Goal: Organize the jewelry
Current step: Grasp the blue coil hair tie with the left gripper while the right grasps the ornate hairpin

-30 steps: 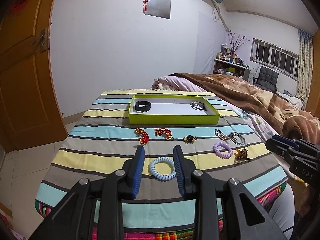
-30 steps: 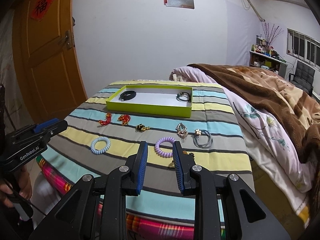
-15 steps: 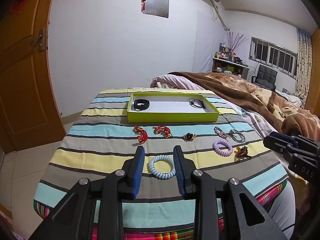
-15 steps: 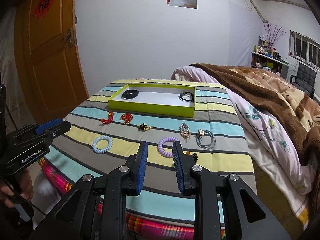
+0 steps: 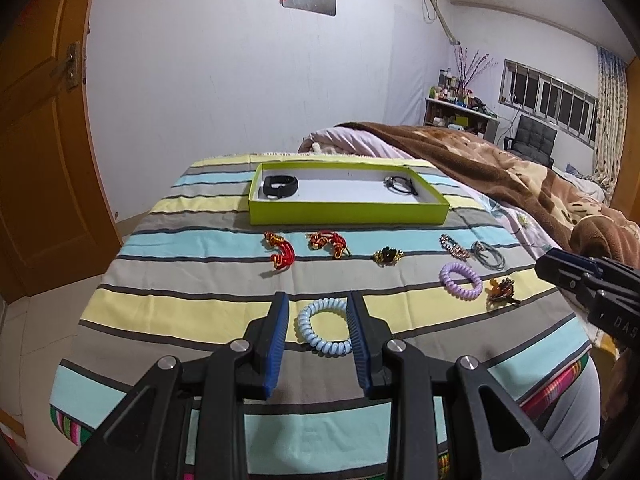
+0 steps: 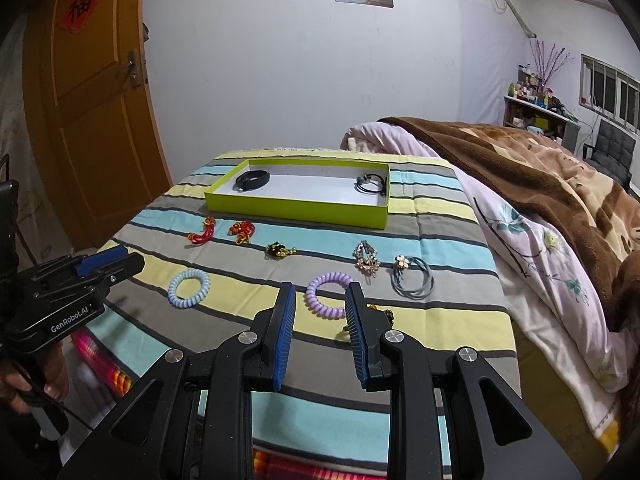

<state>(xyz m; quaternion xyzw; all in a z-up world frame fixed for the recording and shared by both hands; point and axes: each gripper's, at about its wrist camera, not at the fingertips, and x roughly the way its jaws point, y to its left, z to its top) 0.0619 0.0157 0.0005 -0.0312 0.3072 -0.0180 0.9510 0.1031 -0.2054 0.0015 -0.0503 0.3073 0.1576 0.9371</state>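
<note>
Left wrist: green tray (image 5: 348,213) lies lengthwise left-to-right.

Jewelry laid out by the green tray (image 5: 348,214) on a striped cloth

Inside the tray, a black band (image 5: 280,187) lies at its left end and a dark cord bracelet (image 5: 400,185) at its right end. In front of the tray sit two red knot ornaments (image 5: 282,254), a black-and-gold brooch (image 5: 387,256), a beaded clip (image 6: 366,260) and grey hair ties (image 6: 414,282). Nearer than those lie a pale blue coil hair tie (image 5: 326,327), a purple coil hair tie (image 5: 461,280) and a brown clip (image 5: 501,290).
</note>
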